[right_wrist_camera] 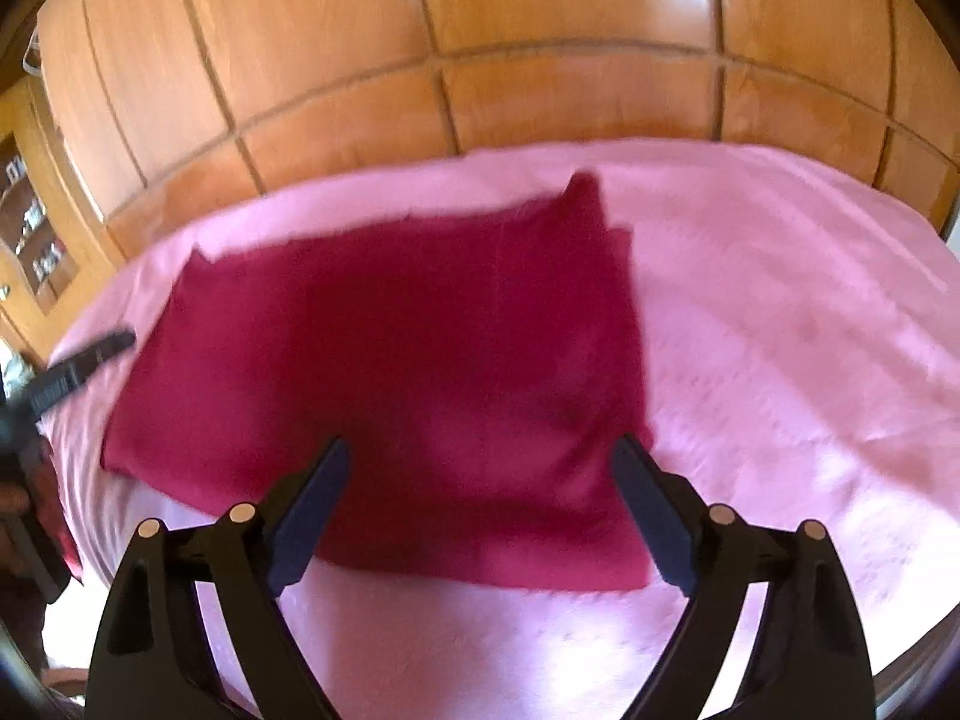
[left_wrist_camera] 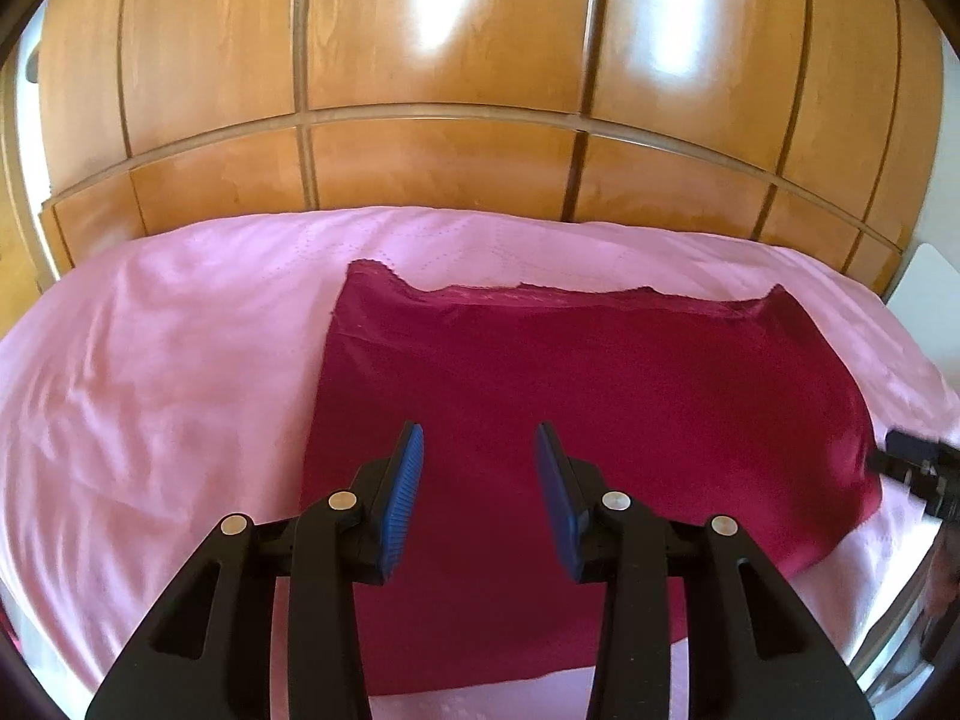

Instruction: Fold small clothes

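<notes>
Item: one crimson garment (left_wrist_camera: 570,420), lace-edged, thin, limp and light by the look of it, lay flat on the pink bedspread (left_wrist_camera: 150,360), best pinched at a corner; left gripper (left_wrist_camera: 479,450) and right gripper (right_wrist_camera: 480,468) both hovered wide open, empty.

Glossy wood wardrobe (left_wrist_camera: 444,54), satiny pink bedspread (left_wrist_camera: 150,360)
</notes>
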Motion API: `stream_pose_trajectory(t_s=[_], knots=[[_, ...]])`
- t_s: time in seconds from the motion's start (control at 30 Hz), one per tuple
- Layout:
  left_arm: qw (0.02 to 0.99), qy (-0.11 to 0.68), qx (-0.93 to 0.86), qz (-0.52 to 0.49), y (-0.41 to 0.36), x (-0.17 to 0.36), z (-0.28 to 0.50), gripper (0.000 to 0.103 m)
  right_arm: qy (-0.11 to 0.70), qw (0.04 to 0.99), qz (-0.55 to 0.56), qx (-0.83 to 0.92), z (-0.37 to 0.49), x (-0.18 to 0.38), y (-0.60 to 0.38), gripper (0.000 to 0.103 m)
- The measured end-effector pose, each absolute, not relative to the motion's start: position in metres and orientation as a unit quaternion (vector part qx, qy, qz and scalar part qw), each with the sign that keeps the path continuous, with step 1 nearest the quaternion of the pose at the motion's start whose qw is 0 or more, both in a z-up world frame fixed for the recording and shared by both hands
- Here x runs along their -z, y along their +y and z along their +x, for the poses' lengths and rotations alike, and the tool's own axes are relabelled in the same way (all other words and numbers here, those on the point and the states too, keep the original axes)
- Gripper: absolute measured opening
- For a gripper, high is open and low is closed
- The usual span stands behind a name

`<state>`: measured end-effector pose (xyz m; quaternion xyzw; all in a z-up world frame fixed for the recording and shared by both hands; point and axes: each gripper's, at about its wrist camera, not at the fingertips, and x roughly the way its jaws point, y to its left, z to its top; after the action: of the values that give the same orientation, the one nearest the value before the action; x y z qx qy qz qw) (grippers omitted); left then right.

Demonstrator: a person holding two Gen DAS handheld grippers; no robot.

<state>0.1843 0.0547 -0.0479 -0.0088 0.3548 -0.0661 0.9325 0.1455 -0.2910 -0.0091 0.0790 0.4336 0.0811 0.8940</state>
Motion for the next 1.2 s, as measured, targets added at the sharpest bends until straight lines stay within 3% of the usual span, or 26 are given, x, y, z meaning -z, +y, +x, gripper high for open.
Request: stream_pose_trajectory(t_s=[0.17,0.23,0.37,0.4,0.63,0.8,0.87,1.1,1.13,1.2], knots=[[0.931,0.357,0.073,-0.003,0.048,0.050,0.180,0.038,0.430,0.895,0.107,-0.045,0.162,0.004,-0.320,0.087],[0.930,0.360,0.076,0.000,0.046,0.054,0.180,0.038,0.443,0.886,0.132,-0.039,0.172,0.011,-0.331,0.081],[0.924,0.375,0.077,0.003,0.046,0.065,0.184,0.038,0.492,0.855,0.162,-0.038,0.190,0.036,-0.343,0.042],[0.922,0.379,0.076,0.005,0.047,0.069,0.186,0.038,0.502,0.848,0.167,-0.041,0.192,0.044,-0.345,0.040],[0.906,0.415,0.083,-0.027,0.063,0.100,0.198,0.041,0.499,0.839,0.211,-0.059,0.190,0.065,-0.363,0.045],[0.910,0.396,0.103,-0.073,0.074,0.084,0.188,0.044,0.488,0.830,0.257,-0.079,0.179,0.061,-0.380,0.081],[0.911,0.385,0.118,-0.089,0.077,0.078,0.183,0.044,0.485,0.826,0.269,-0.100,0.173,0.061,-0.386,0.084],[0.901,0.389,0.165,-0.103,0.070,0.079,0.175,0.044,0.486,0.812,0.291,-0.143,0.165,0.068,-0.387,0.082],[0.899,0.390,0.169,-0.106,0.069,0.080,0.176,0.044,0.486,0.803,0.305,-0.160,0.167,0.069,-0.386,0.077],[0.896,0.392,0.179,-0.104,0.066,0.081,0.180,0.044,0.498,0.788,0.315,-0.177,0.173,0.070,-0.377,0.051]])
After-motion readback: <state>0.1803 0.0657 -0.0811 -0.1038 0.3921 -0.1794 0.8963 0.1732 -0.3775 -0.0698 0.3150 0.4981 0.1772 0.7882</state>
